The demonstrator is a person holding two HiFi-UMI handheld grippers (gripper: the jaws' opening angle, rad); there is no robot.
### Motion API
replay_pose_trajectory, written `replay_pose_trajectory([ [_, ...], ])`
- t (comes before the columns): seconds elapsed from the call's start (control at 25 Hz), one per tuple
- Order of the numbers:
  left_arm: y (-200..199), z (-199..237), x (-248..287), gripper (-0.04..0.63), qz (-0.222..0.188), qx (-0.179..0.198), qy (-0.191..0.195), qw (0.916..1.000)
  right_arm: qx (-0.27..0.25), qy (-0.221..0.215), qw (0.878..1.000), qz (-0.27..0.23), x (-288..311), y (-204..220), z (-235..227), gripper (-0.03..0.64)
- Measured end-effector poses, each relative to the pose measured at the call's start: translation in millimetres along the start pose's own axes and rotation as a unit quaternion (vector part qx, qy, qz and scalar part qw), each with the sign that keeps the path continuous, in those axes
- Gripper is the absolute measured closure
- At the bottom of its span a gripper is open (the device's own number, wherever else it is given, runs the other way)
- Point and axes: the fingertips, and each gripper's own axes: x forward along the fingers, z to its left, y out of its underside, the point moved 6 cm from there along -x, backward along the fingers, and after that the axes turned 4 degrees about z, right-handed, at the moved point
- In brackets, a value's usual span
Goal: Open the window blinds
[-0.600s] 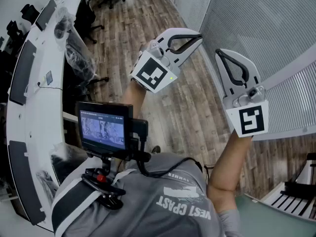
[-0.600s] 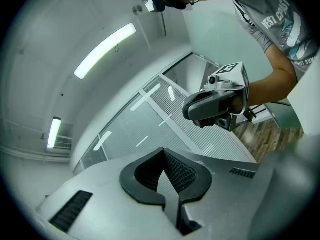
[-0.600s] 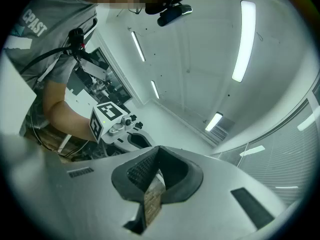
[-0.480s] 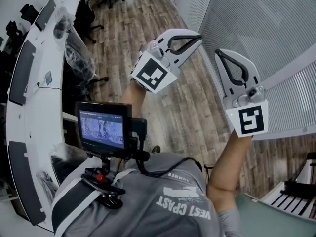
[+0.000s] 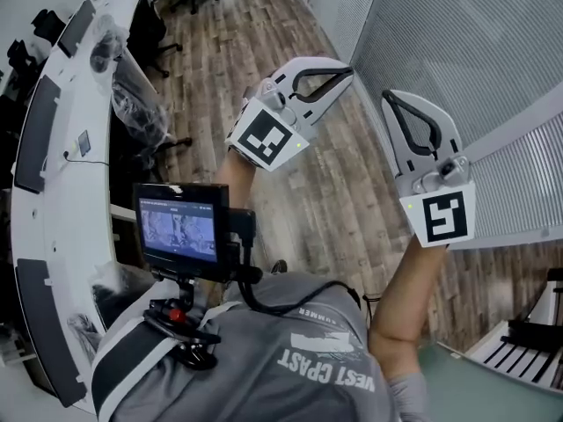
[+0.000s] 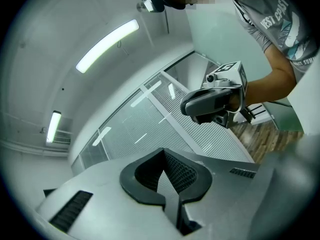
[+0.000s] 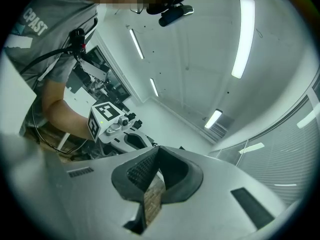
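The window blinds [image 5: 479, 38] are pale grey slats behind glass, filling the right side of the head view, with a white frame bar [image 5: 528, 117] crossing them. My left gripper [image 5: 349, 70] is raised in front of me, jaws shut and empty, its tips just short of the blinds. My right gripper [image 5: 388, 98] is held up beside it, close to the glass, jaws together with nothing between them. In the left gripper view the shut jaws [image 6: 163, 152] face the blinds [image 6: 145, 129], and the right gripper [image 6: 186, 107] shows beyond. The right gripper view looks along its own jaws [image 7: 158, 148] at the left gripper [image 7: 131, 140].
A long curved white desk [image 5: 62, 192] with dark monitors runs down the left. Office chairs [image 5: 145, 25] stand on the wood floor [image 5: 264, 25]. A small screen [image 5: 180, 234] is mounted at the person's chest. A white rack [image 5: 528, 337] sits at lower right.
Both grippers have drifted very slightly left in the head view. Their jaws stand as before, and neither touches anything.
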Motion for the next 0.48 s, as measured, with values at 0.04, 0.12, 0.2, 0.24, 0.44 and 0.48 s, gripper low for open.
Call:
replay_pose_trajectory([
  [0.04, 8.5, 1.0, -2.0, 0.594, 0.002, -0.004, -0.002, 1.0000, -0.003, 0.001, 1.000, 0.005, 3.0, 3.9, 0.9, 0.621],
  [0.12, 27.5, 7.5, -2.6, 0.594, 0.009, -0.017, -0.006, 0.9998, -0.005, 0.004, 1.000, 0.013, 10.9, 12.2, -2.3, 0.621],
  [0.2, 44.0, 19.1, 3.2, 0.594, 0.017, -0.027, -0.007, 0.9995, 0.003, 0.010, 1.000, 0.015, 20.5, 19.4, -12.2, 0.621],
  [0.24, 51.0, 26.0, 7.9, 0.594, 0.022, -0.028, -0.007, 0.9994, 0.008, 0.013, 1.000, 0.015, 26.3, 23.4, -18.4, 0.621],
  [0.44, 81.4, 39.8, 33.9, 0.594, 0.047, -0.041, -0.003, 0.9981, 0.023, 0.004, 0.999, 0.043, 44.5, 60.1, -41.1, 0.621],
  [0.48, 87.0, 36.7, 39.8, 0.594, 0.053, -0.046, -0.001, 0.9975, 0.015, -0.007, 0.998, 0.058, 44.2, 70.9, -44.3, 0.621],
])
